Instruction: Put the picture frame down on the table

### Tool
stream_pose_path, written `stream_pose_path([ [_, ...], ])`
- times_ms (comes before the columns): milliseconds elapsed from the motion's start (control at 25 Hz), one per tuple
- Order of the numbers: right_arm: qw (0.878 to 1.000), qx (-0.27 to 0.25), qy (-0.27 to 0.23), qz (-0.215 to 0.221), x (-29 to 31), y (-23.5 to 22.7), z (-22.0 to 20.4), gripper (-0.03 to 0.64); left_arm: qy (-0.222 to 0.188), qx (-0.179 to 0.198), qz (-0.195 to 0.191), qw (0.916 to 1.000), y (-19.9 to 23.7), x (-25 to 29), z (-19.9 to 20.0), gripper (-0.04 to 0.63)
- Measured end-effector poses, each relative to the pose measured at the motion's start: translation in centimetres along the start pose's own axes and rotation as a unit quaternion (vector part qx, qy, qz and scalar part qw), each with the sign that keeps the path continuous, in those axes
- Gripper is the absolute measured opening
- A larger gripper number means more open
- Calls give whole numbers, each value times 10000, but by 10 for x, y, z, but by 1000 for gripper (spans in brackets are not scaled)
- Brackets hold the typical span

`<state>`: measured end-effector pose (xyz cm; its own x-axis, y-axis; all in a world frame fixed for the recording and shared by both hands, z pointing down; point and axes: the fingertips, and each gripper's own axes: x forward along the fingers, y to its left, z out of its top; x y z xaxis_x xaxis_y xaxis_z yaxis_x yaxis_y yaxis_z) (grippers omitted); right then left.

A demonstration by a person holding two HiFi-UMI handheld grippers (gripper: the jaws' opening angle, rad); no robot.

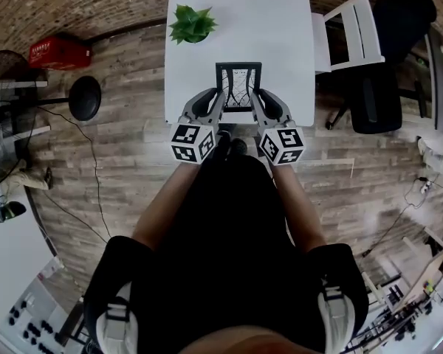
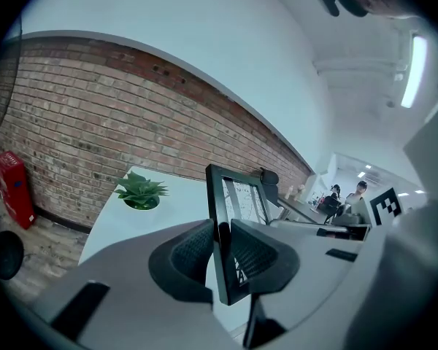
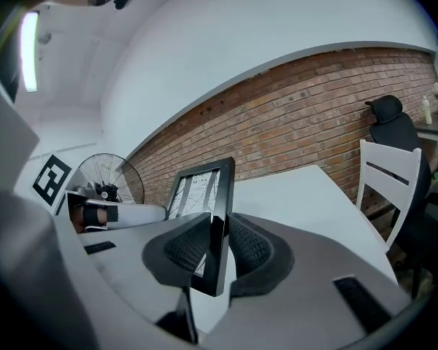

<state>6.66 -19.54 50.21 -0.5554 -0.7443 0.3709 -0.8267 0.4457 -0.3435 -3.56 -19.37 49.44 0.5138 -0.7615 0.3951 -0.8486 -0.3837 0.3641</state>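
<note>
A black picture frame [image 1: 238, 87] with a pale line drawing hangs upright over the near end of the white table [image 1: 273, 28], held between both grippers. My left gripper [image 1: 220, 94] is shut on the frame's left edge [image 2: 219, 228], its dark pads pressed on either face. My right gripper [image 1: 255, 94] is shut on the frame's right edge [image 3: 219, 224] in the same way. In the right gripper view a thin black stand leg [image 3: 186, 308] shows below the frame. I cannot tell whether the frame's bottom touches the table.
A small green potted plant [image 1: 191, 23] stands at the table's far left. A white chair [image 1: 351, 35] and a black office chair [image 1: 384, 65] stand right of the table. A black stool [image 1: 84, 97], a red box [image 1: 59, 51] and a fan [image 1: 7, 72] are on the floor at left.
</note>
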Motion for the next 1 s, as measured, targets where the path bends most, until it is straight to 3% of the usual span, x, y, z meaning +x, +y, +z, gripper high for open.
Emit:
stream_pose_path([
  [1000,9988,184,346,-279,61,-25,-15,74,448,-202,-204,9986,51,53,-12,83],
])
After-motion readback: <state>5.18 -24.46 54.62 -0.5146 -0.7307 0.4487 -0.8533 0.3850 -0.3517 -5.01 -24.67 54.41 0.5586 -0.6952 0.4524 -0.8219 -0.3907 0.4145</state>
